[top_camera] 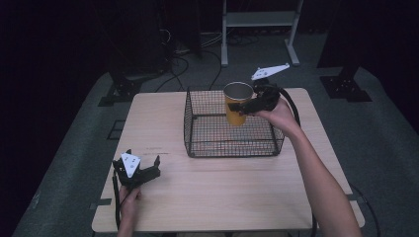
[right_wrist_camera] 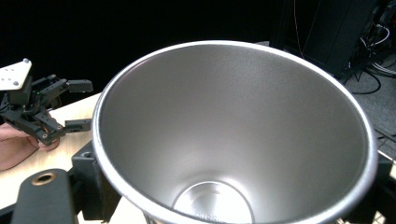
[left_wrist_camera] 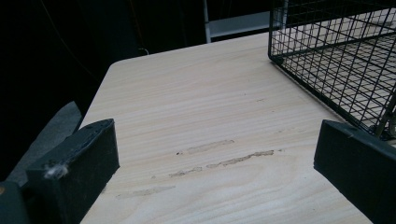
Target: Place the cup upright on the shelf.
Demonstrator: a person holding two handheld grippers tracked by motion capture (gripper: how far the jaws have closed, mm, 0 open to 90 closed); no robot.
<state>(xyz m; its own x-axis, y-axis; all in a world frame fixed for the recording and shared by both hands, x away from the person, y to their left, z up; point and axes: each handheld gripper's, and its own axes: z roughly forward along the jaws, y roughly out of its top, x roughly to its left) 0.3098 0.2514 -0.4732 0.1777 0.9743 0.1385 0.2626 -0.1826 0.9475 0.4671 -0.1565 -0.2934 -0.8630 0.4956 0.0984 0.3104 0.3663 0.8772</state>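
Observation:
A yellow cup (top_camera: 233,117) with a bare metal inside (right_wrist_camera: 233,130) hangs upright over the black wire basket (top_camera: 197,143). My right gripper (top_camera: 241,107) is shut on it, one jaw across its outer wall, and it comes in from the right above the basket's far right corner. In the right gripper view the cup's open mouth sits right in front of the camera, between the jaws (right_wrist_camera: 233,198). Near the table's front left corner my left gripper (top_camera: 137,163) rests low, open, with nothing between its fingers (left_wrist_camera: 210,158). The left gripper (right_wrist_camera: 77,105) also shows far off in the right gripper view.
The light wooden table (top_camera: 222,192) has bare room in front of and left of the basket (left_wrist_camera: 327,60). A white metal frame (top_camera: 259,19), cables and dark stands are on the floor behind the table.

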